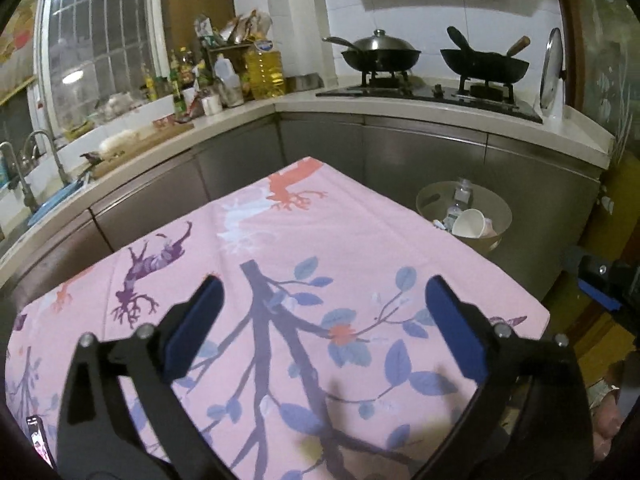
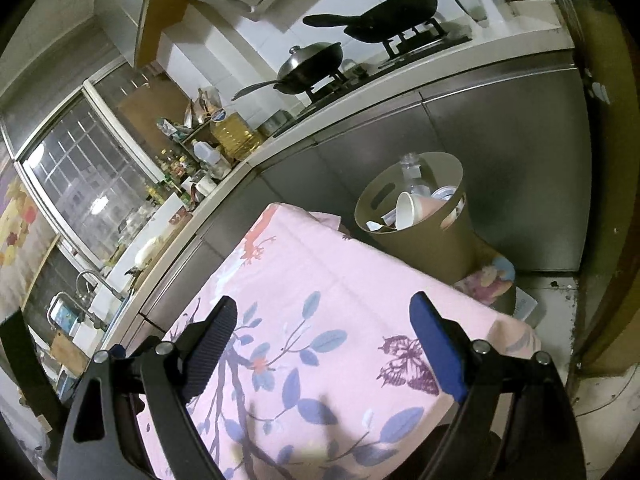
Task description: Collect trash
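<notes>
Two grippers: both hung above the pink cloth, neither holding anything.
Left gripper [image 1: 320,320]: jaws spread wide, nothing between the blue pads, only the printed branch pattern below.
Right gripper [image 2: 324,344]: jaws also wide apart and empty, over the near right part of the cloth.
Worktop [image 1: 280,240]: covered by a pink cloth printed with blue leaves, purple branches and an orange flower; no loose trash showed on the visible part.
Bin [image 2: 424,240]: tan, round, with slot handles, standing off the worktop just past its far right corner, against the steel cabinet fronts.
Trash: a white paper cup [image 2: 404,210] lay tilted on top inside the bin, a pink cup beside it, a clear plastic bottle [image 2: 410,168] standing up behind them, and other scraps too small to tell.
Kitchen counter [image 1: 440,108]: ran behind the worktop, carrying two woks on a gas hob, oil and sauce bottles near the corner.
Sink [image 1: 24,200]: at the far left, below the barred window.
</notes>
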